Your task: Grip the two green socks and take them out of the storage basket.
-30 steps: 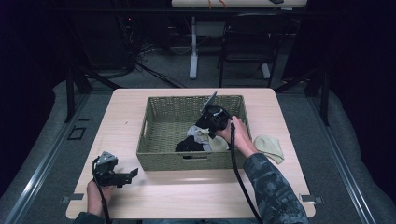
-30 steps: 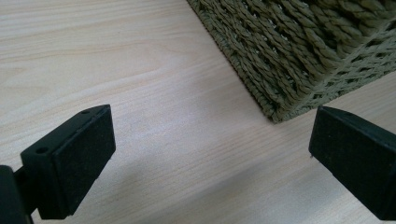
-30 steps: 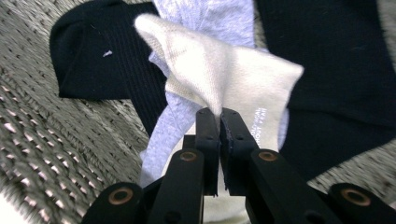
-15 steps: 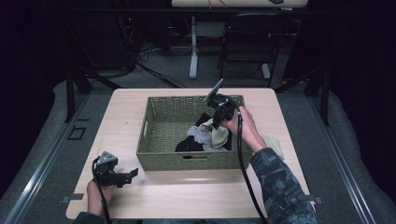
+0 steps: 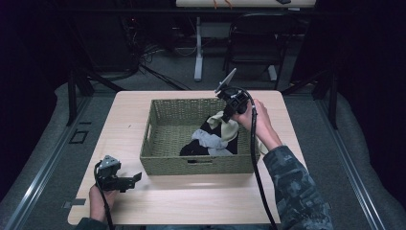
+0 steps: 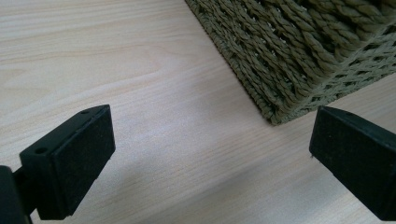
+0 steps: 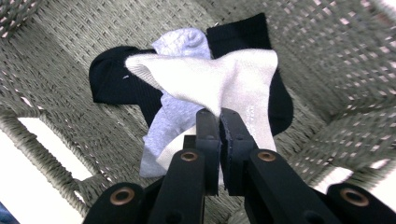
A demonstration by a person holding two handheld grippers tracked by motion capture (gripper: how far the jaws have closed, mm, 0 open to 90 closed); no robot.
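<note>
My right gripper (image 7: 218,114) pinches a cream sock (image 7: 219,79) above the basket (image 5: 165,143); my left gripper (image 6: 210,154) gapes empty beside the basket.

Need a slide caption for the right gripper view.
Right gripper shut on a cream sock, above black and grey socks in the basket.

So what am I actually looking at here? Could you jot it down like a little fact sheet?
Setting: light wooden table in a dark room
Container: woven basket in the middle of the table
Contents: black sock, grey sock, white sock
Right gripper: over the basket, jaws pinched shut on the white sock, lifting it
Left gripper: low at the table's near left corner, jaws wide apart, holding nothing
Beside it: the basket's outer corner, seen in the left gripper view
Person: one hand on each gripper, patterned sleeve on the right arm
</note>
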